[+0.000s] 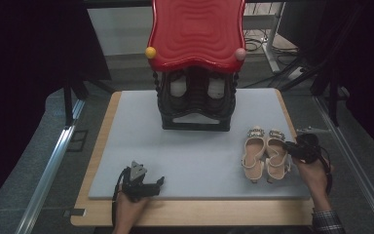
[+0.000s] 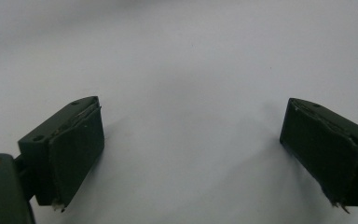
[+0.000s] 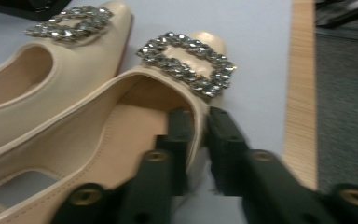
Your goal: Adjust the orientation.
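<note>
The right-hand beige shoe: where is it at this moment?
In the high view, the right-hand beige shoe lies on the grey mat's right side, beside its twin, its side wall pinched by the right tongs.

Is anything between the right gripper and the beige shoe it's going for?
No. The right gripper is already shut on the side wall of the right-hand beige slingback shoe with a rhinestone buckle, one jaw inside and one outside. Nothing visible sits between them.

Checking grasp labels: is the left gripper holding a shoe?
No, the left gripper is open over the bare grey mat, nothing between its jaws.
</note>
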Demonstrator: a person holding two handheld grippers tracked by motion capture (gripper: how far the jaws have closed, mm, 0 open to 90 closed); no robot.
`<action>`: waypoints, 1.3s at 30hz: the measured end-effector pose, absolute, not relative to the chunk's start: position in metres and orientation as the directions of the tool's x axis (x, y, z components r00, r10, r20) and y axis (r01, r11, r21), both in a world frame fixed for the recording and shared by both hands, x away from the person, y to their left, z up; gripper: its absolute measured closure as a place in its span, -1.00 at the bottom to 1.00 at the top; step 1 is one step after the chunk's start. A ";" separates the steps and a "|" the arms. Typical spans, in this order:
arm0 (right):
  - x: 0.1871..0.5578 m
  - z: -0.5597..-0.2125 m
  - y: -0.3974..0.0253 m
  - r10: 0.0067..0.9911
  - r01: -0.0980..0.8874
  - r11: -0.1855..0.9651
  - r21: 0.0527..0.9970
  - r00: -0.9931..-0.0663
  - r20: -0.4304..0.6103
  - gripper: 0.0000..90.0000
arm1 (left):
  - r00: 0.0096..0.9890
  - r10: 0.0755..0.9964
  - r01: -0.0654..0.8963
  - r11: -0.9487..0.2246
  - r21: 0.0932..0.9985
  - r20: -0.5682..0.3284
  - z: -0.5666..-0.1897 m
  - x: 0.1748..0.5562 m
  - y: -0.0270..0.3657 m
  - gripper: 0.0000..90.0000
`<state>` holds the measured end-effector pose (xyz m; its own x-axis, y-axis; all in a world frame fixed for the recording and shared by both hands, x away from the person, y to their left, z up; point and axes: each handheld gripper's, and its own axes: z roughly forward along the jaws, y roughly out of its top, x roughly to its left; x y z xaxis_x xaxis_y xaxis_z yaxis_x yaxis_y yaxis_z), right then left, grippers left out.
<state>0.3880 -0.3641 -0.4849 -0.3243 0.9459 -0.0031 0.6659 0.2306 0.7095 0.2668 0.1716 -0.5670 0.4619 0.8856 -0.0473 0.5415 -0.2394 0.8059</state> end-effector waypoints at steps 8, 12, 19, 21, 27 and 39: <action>0.381 -0.481 -0.372 0.944 0.653 0.251 0.715 -0.329 -0.031 0.86 | 0.460 0.887 0.543 -0.238 0.805 -0.048 -0.567 0.267 0.171 -0.87; 0.377 -0.473 -0.378 0.947 0.623 0.220 0.751 -0.320 -0.012 0.58 | 0.459 0.887 0.543 -0.237 0.806 -0.048 -0.567 0.267 0.171 -0.87; 0.378 -0.484 -0.390 0.966 0.654 0.196 0.731 -0.257 -0.029 0.57 | 0.459 0.887 0.543 -0.237 0.806 -0.048 -0.567 0.267 0.171 -0.87; 0.380 -0.494 -0.390 0.969 0.671 0.192 0.716 -0.244 -0.031 0.61 | 0.458 0.888 0.543 -0.237 0.806 -0.048 -0.567 0.267 0.171 -0.87; 0.380 -0.510 -0.386 0.969 0.685 0.166 0.710 -0.248 0.013 0.87 | 0.458 0.888 0.543 -0.236 0.806 -0.049 -0.567 0.267 0.171 -0.87; 0.377 -0.515 -0.376 0.967 0.682 0.114 0.722 -0.244 0.078 1.00 | 0.456 0.889 0.544 -0.235 0.805 -0.049 -0.567 0.267 0.171 -0.87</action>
